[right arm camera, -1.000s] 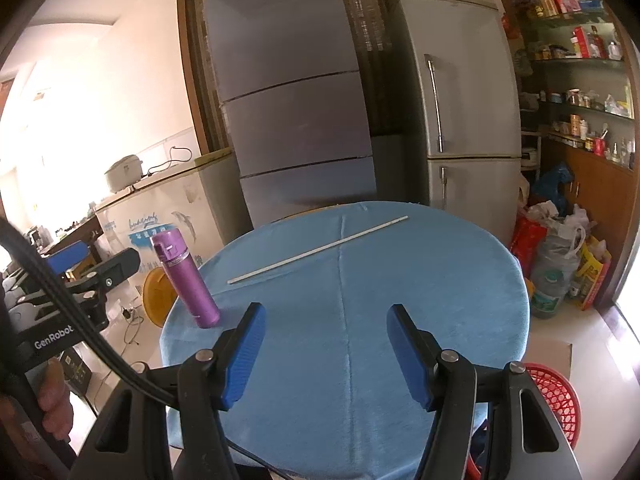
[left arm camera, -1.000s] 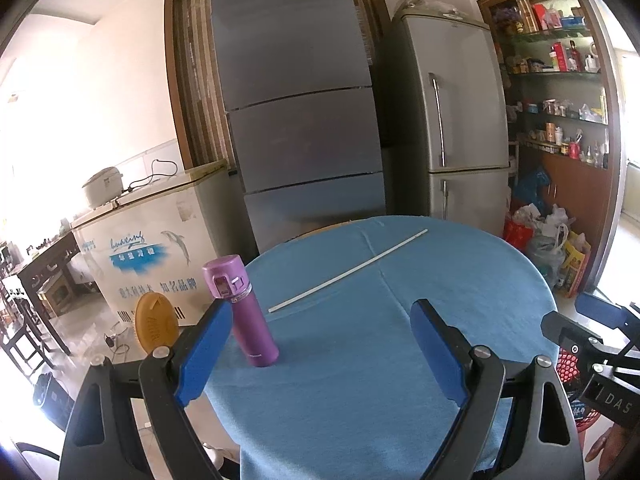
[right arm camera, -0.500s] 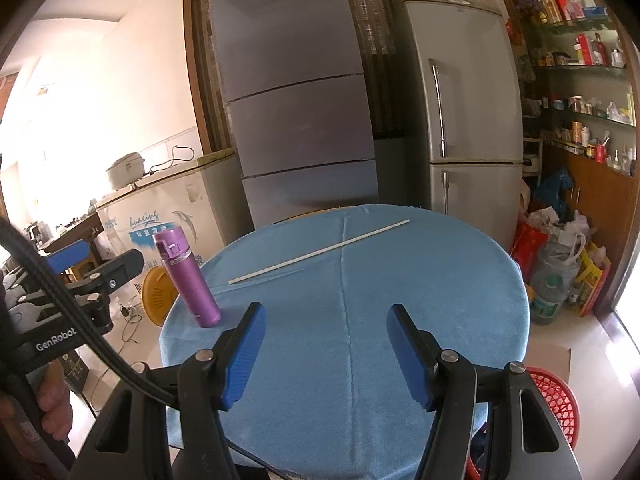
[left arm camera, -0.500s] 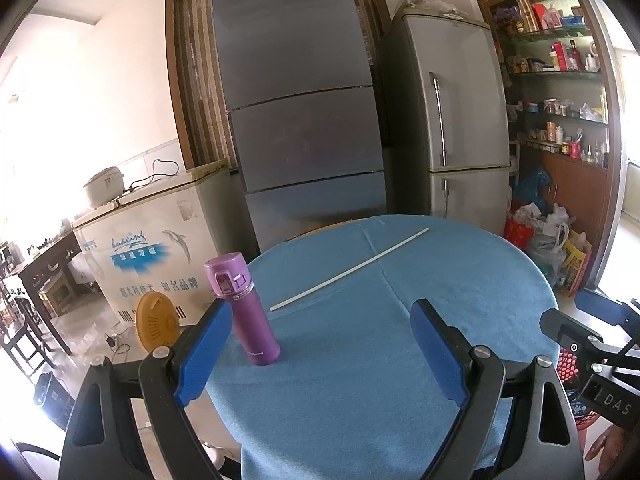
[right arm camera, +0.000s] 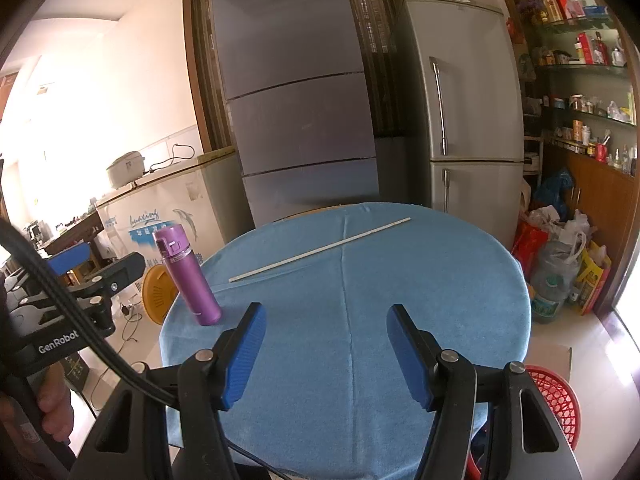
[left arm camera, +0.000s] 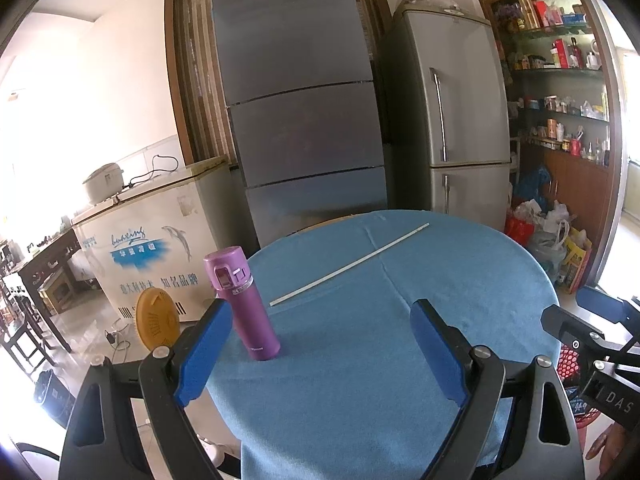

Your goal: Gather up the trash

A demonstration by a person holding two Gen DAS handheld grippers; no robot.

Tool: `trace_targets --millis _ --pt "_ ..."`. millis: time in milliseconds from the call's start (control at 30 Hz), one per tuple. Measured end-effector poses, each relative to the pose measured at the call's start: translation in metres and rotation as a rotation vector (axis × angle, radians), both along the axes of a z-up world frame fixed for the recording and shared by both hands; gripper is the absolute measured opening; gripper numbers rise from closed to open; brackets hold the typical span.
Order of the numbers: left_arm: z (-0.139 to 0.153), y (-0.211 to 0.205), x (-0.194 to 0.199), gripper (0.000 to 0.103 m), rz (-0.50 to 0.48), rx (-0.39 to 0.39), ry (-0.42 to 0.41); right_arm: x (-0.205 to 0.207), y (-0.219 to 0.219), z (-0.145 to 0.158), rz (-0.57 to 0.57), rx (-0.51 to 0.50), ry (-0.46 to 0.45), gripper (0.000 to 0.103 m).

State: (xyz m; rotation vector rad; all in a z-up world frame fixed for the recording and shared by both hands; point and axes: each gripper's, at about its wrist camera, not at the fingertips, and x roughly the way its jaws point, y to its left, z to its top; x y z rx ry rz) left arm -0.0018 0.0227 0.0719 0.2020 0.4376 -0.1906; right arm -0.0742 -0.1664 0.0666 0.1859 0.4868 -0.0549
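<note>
A round desk (left arm camera: pixel 400 360) under a blue cloth fills the near floor. Behind its far edge stand 2 fridges: a tall dark grey fridge (left arm camera: pixel 296 120) and, right of it, a silver fridge (left arm camera: pixel 452 120). A white chest freezer (left arm camera: pixel 152 240) sits to the left against a pale wall, washed in hard daylight. Wooden shelves (right arm camera: pixel 580 80) crowd the right wall above a glossy tiled floor (right arm camera: pixel 592 332).

One bottle (left arm camera: pixel 241 302), one stick (left arm camera: pixel 349 265), two fridges (left arm camera: pixel 304 120).

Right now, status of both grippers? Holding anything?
Left gripper: open, empty, above the blue tablecloth.
Right gripper: open, narrower gap, empty.
</note>
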Motion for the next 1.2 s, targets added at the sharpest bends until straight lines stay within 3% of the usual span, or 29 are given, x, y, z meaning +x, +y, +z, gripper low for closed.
trace_targets --millis 1200 --pt "-0.0083 0.0003 0.0039 0.091 0.005 0.010 0.025 0.0009 -0.0005 -0.0044 0.006 -0.001 0.008 0.067"
